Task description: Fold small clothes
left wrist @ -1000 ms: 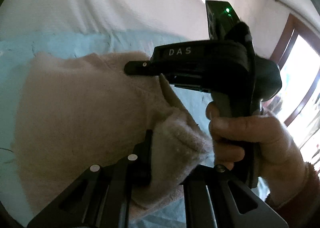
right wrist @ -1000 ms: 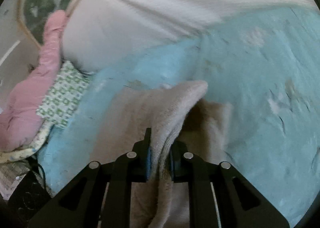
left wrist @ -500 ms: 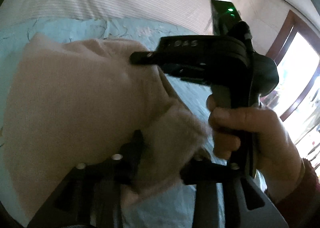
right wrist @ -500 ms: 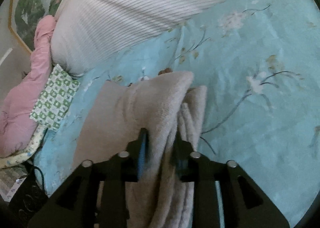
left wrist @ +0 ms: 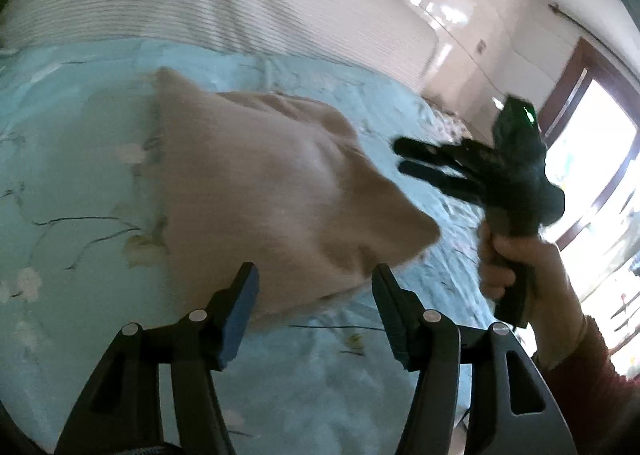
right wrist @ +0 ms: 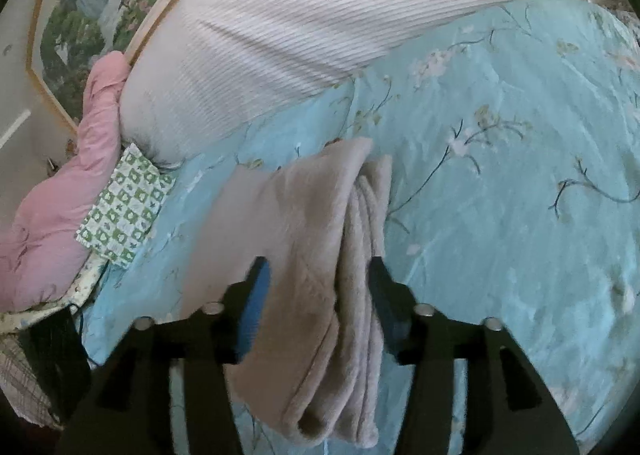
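Left wrist view shows the beige garment [left wrist: 272, 191] lying in the middle of the frame on the blue flowered bed [left wrist: 72, 183], soft and puffy, already doubled over. The left gripper [left wrist: 314, 313] sits at the bottom with its fingers spread wide and nothing between them, so I think it has let the cloth drop flat. At the right of the frame the right gripper [left wrist: 402, 157] is up in the air, held by a hand [left wrist: 516, 267], its fingers apart and empty too. In the right wrist view the garment [right wrist: 320, 255] looks like a long strip. Its long side runs from the bottom middle up toward the white ribbed cover [right wrist: 320, 15], with stacked folded edges on its right side.
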`<state>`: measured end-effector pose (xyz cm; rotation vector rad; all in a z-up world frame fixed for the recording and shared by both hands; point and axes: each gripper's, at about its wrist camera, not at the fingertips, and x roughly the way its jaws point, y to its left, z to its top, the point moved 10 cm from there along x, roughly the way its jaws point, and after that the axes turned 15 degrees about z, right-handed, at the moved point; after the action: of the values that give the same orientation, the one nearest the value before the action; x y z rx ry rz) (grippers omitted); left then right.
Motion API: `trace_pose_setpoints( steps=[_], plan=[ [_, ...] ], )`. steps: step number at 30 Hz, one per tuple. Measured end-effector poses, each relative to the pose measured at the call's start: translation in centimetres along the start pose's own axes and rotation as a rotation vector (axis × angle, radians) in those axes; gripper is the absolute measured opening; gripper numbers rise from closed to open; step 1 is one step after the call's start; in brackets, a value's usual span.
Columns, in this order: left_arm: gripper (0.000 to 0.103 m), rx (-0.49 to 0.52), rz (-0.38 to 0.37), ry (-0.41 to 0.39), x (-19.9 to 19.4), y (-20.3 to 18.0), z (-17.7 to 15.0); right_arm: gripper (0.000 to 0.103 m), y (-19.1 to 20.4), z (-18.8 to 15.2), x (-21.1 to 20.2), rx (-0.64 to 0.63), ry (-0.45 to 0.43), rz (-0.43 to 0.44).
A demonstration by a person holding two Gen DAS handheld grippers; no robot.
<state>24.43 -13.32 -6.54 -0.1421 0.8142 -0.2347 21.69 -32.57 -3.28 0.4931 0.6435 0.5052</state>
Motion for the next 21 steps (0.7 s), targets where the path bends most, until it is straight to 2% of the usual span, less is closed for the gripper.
trace_pose_setpoints(
  steps=[1,7,13,18,21],
  plan=[
    [0.063,-0.016,0.007,0.001,0.1,0.8,0.3,0.063,0.0,-0.2,0.2,0.001,0.005,-0.001],
    [0.068,-0.141,-0.021,0.022,0.5,4.3,1.5,0.063,-0.9,-0.4,0.6,0.032,0.007,-0.009],
    [0.073,-0.196,-0.053,0.066,1.7,5.8,1.3,0.069,-1.5,-0.3,1.1,0.042,0.023,-0.005],
    [0.080,-0.246,-0.106,0.100,3.4,6.8,1.9,0.070,-2.1,-1.0,1.4,0.080,0.028,0.020],
    [0.080,-0.288,-0.142,0.127,4.6,7.4,2.6,0.070,-2.6,-1.3,1.7,0.102,0.034,0.035]
  ],
)
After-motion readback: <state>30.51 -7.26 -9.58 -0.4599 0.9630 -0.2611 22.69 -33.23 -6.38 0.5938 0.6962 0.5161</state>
